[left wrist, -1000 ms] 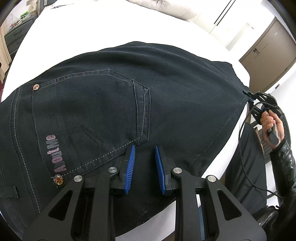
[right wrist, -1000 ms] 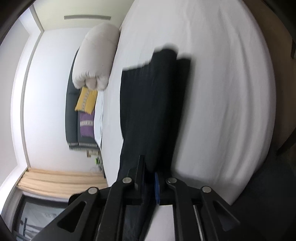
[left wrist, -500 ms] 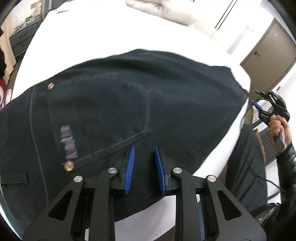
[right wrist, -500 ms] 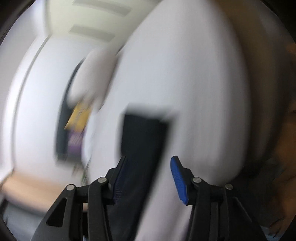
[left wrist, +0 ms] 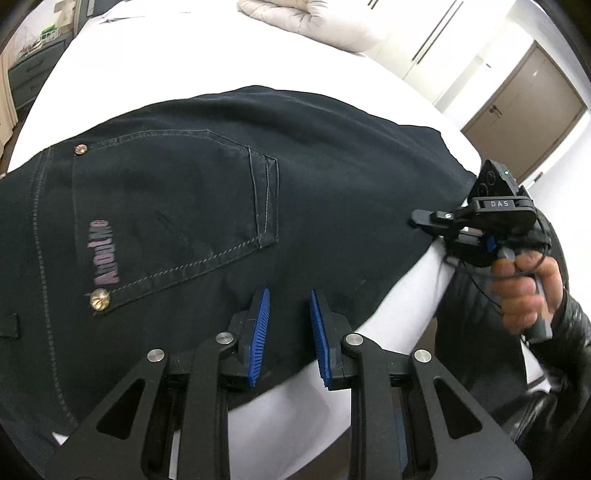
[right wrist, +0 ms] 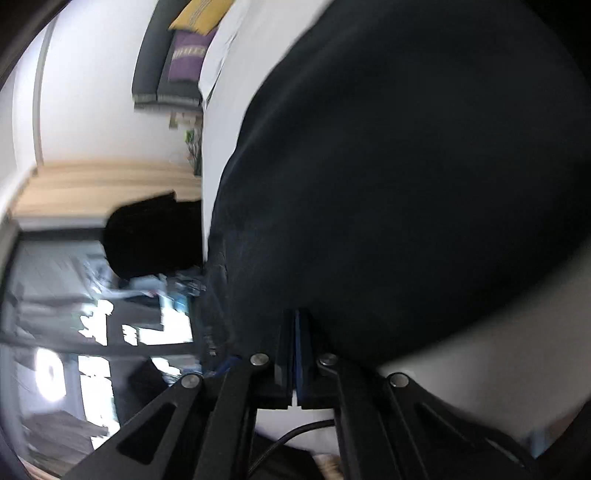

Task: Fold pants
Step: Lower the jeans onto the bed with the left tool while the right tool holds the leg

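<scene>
Dark pants [left wrist: 207,206] lie flat on the white bed [left wrist: 155,66], back pocket with a pink logo [left wrist: 103,254] facing up. My left gripper [left wrist: 288,299] is open and empty, its blue pads [left wrist: 260,321] just over the near edge of the pants. My right gripper [left wrist: 417,221] shows at the right in the left wrist view, held sideways at the pants' right edge. In the right wrist view the right gripper [right wrist: 294,314] has its jaws together against the dark pants [right wrist: 406,166]; the view is blurred and I cannot tell if cloth is pinched.
A rolled beige duvet [left wrist: 314,18] lies at the far end of the bed. A brown door [left wrist: 524,110] stands at the right. A dresser [left wrist: 29,70] stands at the left. A dark sofa with purple and yellow cushions [right wrist: 181,55] shows in the right wrist view.
The right gripper let go of the pants, opened, swung back to the pants' right edge and closed its jaws. The left gripper stayed open and drew back slightly.
</scene>
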